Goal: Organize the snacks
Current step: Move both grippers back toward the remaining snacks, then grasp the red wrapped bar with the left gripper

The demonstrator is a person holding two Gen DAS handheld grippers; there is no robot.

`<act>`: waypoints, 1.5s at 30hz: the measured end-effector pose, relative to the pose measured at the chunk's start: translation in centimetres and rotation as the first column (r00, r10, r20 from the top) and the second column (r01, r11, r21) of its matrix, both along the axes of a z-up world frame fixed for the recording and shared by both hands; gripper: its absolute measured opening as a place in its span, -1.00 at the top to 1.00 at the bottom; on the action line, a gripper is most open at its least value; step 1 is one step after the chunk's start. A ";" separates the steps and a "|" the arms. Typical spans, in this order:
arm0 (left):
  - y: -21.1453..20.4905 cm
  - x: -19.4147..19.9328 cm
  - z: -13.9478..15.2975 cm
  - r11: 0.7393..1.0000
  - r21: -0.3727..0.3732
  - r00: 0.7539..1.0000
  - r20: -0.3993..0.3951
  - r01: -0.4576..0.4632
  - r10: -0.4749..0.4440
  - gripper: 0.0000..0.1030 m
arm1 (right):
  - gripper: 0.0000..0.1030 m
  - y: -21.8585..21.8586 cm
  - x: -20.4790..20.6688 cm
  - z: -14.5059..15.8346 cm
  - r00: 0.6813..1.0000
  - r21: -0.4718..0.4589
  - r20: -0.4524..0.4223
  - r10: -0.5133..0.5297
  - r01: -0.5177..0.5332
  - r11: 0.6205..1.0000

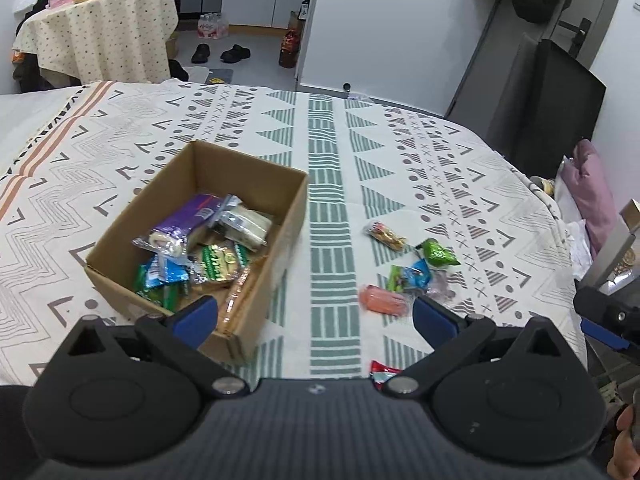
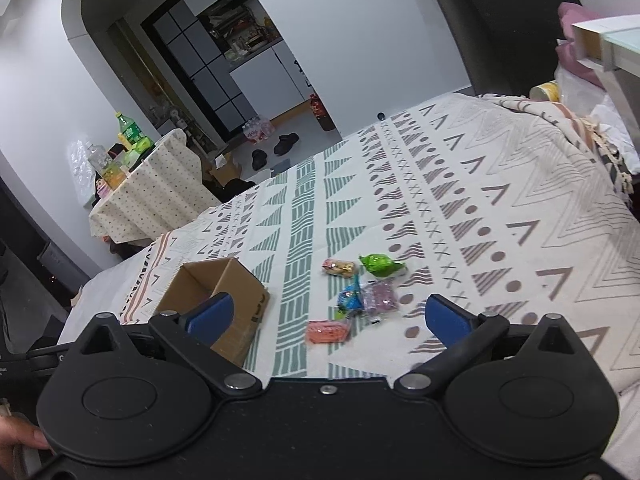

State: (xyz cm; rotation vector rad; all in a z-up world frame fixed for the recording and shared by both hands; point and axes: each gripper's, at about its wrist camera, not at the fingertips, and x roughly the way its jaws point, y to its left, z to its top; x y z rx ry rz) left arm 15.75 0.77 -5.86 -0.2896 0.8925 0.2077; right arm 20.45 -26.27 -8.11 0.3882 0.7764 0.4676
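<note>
Snacks lie in two groups on the patterned bedspread (image 1: 328, 168). One group fills the cardboard box (image 1: 256, 292), open at the top, which sits on the bed on the left: a purple packet (image 1: 196, 212), a white wrapped bar (image 1: 244, 222), a green and gold packet (image 1: 218, 262) and a blue packet (image 1: 164, 274) are heaped inside it. The other group is loose on the cloth to the right of the box, apart from it: a small tan packet (image 1: 386, 234) farthest away, a green wrapper (image 1: 438, 254) beside it, a blue and green packet (image 1: 410, 276) nearer, a clear purplish packet (image 2: 380, 298) just beside that one, and an orange packet (image 1: 382, 300) nearest of all. A red wrapper (image 1: 382, 370) peeks out at the lower edge, partly hidden behind the left tool's body.

The left tool (image 1: 316, 316) hangs above the bed with its blue-padded fingers spread wide and nothing between them. Its left finger overlaps the near corner of the box in the left wrist view, and its right finger sits just beside the orange packet.

The right tool (image 2: 328, 314) is likewise spread wide and holds nothing. In its view the orange packet lies between the two fingers, the other loose snacks just beyond it, and the box behind the left finger.
</note>
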 end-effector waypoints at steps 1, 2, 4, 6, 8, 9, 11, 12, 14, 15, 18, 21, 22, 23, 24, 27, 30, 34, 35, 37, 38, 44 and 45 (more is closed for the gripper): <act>-0.3 -0.1 0.0 1.000 0.001 1.000 0.001 0.002 -0.002 -1.00 | -1.00 -0.3 0.0 -0.2 1.000 0.003 -0.002 -0.003 0.003 1.000; -0.6 -0.1 0.0 1.000 0.001 1.000 0.001 0.003 -0.003 -1.00 | -1.00 -0.7 -0.1 -0.5 1.000 0.008 -0.004 -0.007 0.007 1.000; -1.1 -0.2 -0.2 1.000 -0.006 1.000 0.000 0.008 -0.008 -1.00 | -1.00 -1.3 -0.1 -1.3 1.000 0.026 -0.021 -0.018 0.018 1.000; -1.6 -0.2 -0.5 1.000 -0.007 1.000 -0.003 0.007 -0.007 -1.00 | -1.00 -1.8 -0.1 -2.0 0.999 0.043 -0.045 -0.027 0.029 0.999; -2.2 -0.2 -0.9 1.000 -0.001 1.000 -0.009 0.000 0.000 -1.00 | -1.00 -2.1 -0.1 -2.4 0.998 0.062 -0.056 -0.023 0.027 0.998; -2.4 -0.2 -1.1 1.000 -0.003 1.000 -0.015 -0.001 0.001 -1.00 | -1.00 -2.2 -0.1 -2.6 0.998 0.072 -0.063 -0.019 0.023 0.997; -3.0 0.0 -1.8 1.000 -0.012 0.999 -0.038 -0.001 0.001 -1.00 | -1.00 -2.2 0.2 -3.1 0.996 0.080 -0.084 -0.025 0.031 0.996; -3.2 0.1 -2.2 1.000 -0.017 0.999 -0.050 0.001 -0.002 -1.00 | -1.00 -2.3 0.3 -3.3 0.995 0.078 -0.091 -0.031 0.038 0.996; -3.8 0.2 -2.9 1.000 -0.018 0.998 -0.061 0.005 -0.007 -1.00 | -1.00 -2.3 0.4 -3.6 0.994 0.078 -0.100 -0.036 0.044 0.996; -4.1 0.3 -3.3 1.000 -0.015 0.998 -0.065 0.008 -0.009 -1.00 | -1.00 -2.3 0.5 -3.7 0.994 0.080 -0.102 -0.039 0.047 0.996; -4.9 0.6 -4.4 1.000 -0.016 0.997 -0.078 0.009 -0.010 -0.99 | -1.00 -2.6 0.6 -4.2 0.992 0.085 -0.113 -0.052 0.061 0.994; -5.8 0.9 -5.5 1.000 -0.022 0.996 -0.091 0.008 -0.010 -0.98 | -0.99 -2.9 0.9 -4.6 0.990 0.085 -0.127 -0.063 0.074 0.994; -6.1 1.0 -5.9 1.000 -0.022 0.995 -0.097 0.011 -0.013 -0.98 | -0.99 -2.9 1.0 -4.7 0.989 0.079 -0.131 -0.066 0.077 0.994; -6.3 1.1 -6.2 1.000 -0.021 0.994 -0.105 0.013 -0.015 -0.98 | -0.99 -2.9 1.1 -4.9 0.989 0.074 -0.135 -0.067 0.078 0.994; -6.6 1.2 -6.6 1.000 -0.022 0.993 -0.115 0.010 -0.012 -0.97 | -0.99 -2.9 1.2 -5.0 0.988 0.072 -0.139 -0.066 0.076 0.994; -7.2 1.5 -7.5 1.000 -0.031 0.992 -0.124 0.002 -0.006 -0.95 | -0.99 -2.7 1.4 -5.3 0.987 0.072 -0.148 -0.056 0.068 0.995; -7.9 1.9 -8.3 1.000 -0.015 0.990 -0.138 -0.004 0.002 -0.88 | -0.99 -2.8 1.7 -5.7 0.986 0.072 -0.160 -0.051 0.063 0.995; -8.5 2.5 -9.6 0.999 -0.042 0.985 -0.174 -0.015 0.008 -0.53 | -0.98 -3.1 2.0 -6.2 0.983 0.086 -0.178 -0.052 0.068 0.994; -8.6 2.6 -9.9 0.998 -0.058 0.983 -0.183 -0.022 0.011 -0.36 | -0.98 -3.2 2.1 -6.3 0.982 0.092 -0.183 -0.054 0.072 0.993; -8.7 2.7 -10.4 0.995 -0.095 0.980 -0.201 -0.035 0.015 -0.15 | -0.98 -3.5 2.2 -6.5 0.981 0.103 -0.187 -0.056 0.076 0.992; -8.8 2.7 -10.6 0.993 -0.109 0.978 -0.207 -0.041 0.018 -0.03 | -0.98 -3.6 2.3 -6.6 0.980 0.108 -0.190 -0.055 0.077 0.991; -9.4 3.2 -11.4 0.985 -0.151 0.974 -0.224 -0.080 0.045 0.14 | -0.98 -3.9 2.6 -7.0 0.977 0.123 -0.206 -0.053 0.080 0.989; -9.4 3.3 -11.7 0.983 -0.162 0.973 -0.228 -0.088 0.049 0.17 | -0.98 -4.0 2.6 -7.0 0.977 0.125 -0.208 -0.055 0.082 0.989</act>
